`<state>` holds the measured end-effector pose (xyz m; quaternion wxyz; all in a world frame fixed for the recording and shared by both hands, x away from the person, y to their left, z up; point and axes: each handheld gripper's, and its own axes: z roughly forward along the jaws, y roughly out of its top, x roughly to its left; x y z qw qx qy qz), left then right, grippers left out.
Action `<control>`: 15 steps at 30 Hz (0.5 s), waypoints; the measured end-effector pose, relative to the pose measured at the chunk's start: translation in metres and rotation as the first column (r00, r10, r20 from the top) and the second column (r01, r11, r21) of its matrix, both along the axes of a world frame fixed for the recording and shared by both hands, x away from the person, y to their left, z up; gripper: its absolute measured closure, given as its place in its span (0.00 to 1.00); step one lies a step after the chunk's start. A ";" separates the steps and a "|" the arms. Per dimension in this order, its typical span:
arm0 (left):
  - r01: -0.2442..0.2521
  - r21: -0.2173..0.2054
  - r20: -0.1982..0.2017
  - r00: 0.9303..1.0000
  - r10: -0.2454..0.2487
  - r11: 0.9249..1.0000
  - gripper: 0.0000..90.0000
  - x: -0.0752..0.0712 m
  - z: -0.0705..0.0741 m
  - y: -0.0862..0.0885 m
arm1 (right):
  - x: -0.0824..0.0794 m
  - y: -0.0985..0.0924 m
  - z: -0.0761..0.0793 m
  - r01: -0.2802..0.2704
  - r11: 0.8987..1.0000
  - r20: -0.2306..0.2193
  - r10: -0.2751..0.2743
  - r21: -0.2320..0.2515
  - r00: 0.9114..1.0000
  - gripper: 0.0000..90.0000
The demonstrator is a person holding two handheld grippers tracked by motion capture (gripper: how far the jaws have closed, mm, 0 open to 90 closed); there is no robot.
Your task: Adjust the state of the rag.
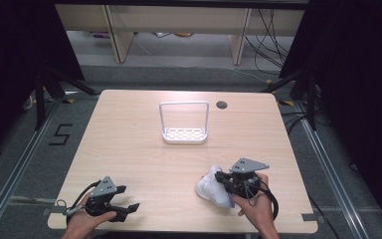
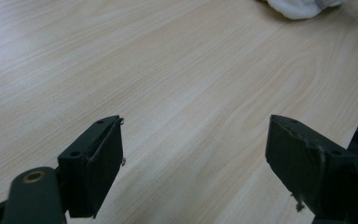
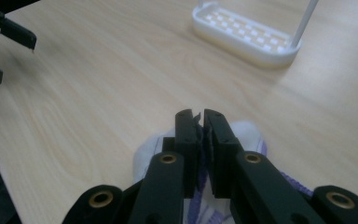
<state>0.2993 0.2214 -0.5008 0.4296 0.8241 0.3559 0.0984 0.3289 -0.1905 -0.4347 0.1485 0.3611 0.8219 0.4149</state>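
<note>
So the right gripper (image 1: 222, 180) has its jaws pinched together on a bit of the white cloth (image 1: 210, 188), which sits bunched at the near right of the surface (image 1: 144, 149), right under those jaws. The left gripper (image 1: 127, 197) is well apart at the near left, jaws spread wide over bare wood. The white rack (image 1: 184, 133) stands farther back, mid-surface.

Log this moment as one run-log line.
right gripper: shut on white cloth | left gripper: open, holding nothing, over table | white rack: holds nothing, apart from both
</note>
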 end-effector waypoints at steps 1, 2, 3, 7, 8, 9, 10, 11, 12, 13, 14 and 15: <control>0.010 0.011 0.001 1.000 -0.010 1.000 0.20 0.001 0.000 0.001 | 0.002 0.002 0.005 0.004 1.000 0.018 -0.004 -0.005 1.000 0.95; 0.009 0.026 0.003 1.000 -0.009 1.000 0.20 0.001 0.001 0.002 | 0.004 0.005 0.011 -0.003 1.000 0.042 0.004 -0.024 0.999 0.95; 0.005 0.017 0.004 1.000 -0.005 1.000 0.20 0.001 0.000 0.002 | 0.006 0.009 0.016 -0.007 0.999 0.059 0.010 -0.043 0.998 0.95; -0.010 -0.011 0.006 1.000 0.010 1.000 0.21 0.001 0.000 0.002 | 0.013 0.037 0.033 -0.053 0.985 0.116 0.073 -0.162 0.991 0.95; -0.008 -0.008 -0.001 1.000 0.008 1.000 0.21 0.002 0.001 0.003 | 0.014 0.047 0.035 -0.067 0.979 0.129 0.093 -0.194 0.987 0.95; -0.025 -0.023 0.005 1.000 0.025 0.999 0.21 0.002 0.000 0.003 | 0.014 0.057 0.035 -0.087 0.971 0.133 0.118 -0.222 0.984 0.95; -0.026 -0.019 0.006 1.000 0.026 0.999 0.21 0.003 0.001 0.005 | 0.016 0.067 0.033 -0.111 0.964 0.140 0.148 -0.243 0.979 0.95; -0.029 -0.012 0.005 1.000 0.029 1.000 0.21 0.004 0.001 0.006 | 0.015 0.077 0.031 -0.125 0.960 0.126 0.160 -0.251 0.979 0.95; -0.038 -0.016 0.002 0.999 0.038 0.999 0.21 0.004 0.001 0.007 | 0.016 0.087 0.026 -0.155 0.952 0.129 0.194 -0.264 0.973 0.94; -0.041 -0.010 0.001 0.999 0.041 0.999 0.21 0.005 0.001 0.009 | 0.016 0.097 0.021 -0.169 0.947 0.104 0.204 -0.272 0.974 0.94; -0.048 -0.011 0.002 0.999 0.048 0.999 0.21 0.006 0.001 0.011 | 0.016 0.106 0.015 -0.187 0.943 0.083 0.217 -0.275 0.973 0.94; -0.060 -0.022 0.003 0.998 0.060 0.998 0.21 0.006 0.000 0.011 | 0.018 0.113 0.008 -0.220 0.933 0.076 0.251 -0.285 0.965 0.94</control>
